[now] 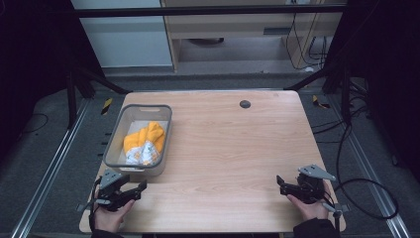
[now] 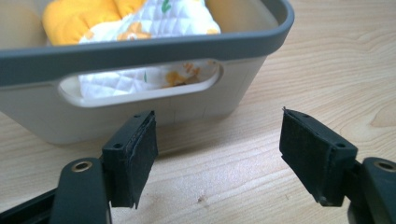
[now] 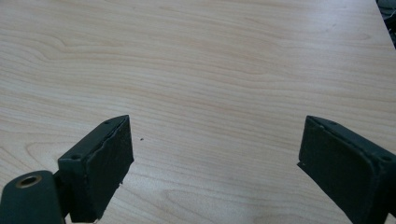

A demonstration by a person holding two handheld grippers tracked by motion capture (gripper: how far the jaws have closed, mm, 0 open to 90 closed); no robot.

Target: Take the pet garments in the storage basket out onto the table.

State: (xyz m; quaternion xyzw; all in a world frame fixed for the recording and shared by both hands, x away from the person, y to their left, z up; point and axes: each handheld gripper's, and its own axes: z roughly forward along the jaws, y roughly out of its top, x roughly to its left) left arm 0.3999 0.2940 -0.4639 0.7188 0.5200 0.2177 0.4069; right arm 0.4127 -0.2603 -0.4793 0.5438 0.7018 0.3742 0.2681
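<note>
While resting near the table's (image 1: 228, 163) close edge, left gripper (image 1: 130, 191) spread wide with nothing between the jaws; right gripper (image 1: 285, 186) likewise gaping over bare wood. Just ahead of the left gripper, almost at its fingertips: a grey basket (image 2: 154, 46), thick rounded rim, slotted handle cut-out (image 2: 140, 88) in the near wall. Inside, bunched up: a cloth (image 2: 154, 21), quilted white with orange and green print, backed in plain yellow-orange.

Probably light and limp, that cloth; no stiffness, likely to sag and trail once lifted. Best pinched at a raised fold near the top of the heap, deep enough to catch several layers, not a single loose edge. Quilting soft and slightly grippy, little risk of slipping from the foam-faced pads (image 2: 144, 158). Basket stiff, smooth plastic, light too; liable to slide on the laminate if dragged by the fabric. Well apart from the right gripper, off across the wood.
</note>
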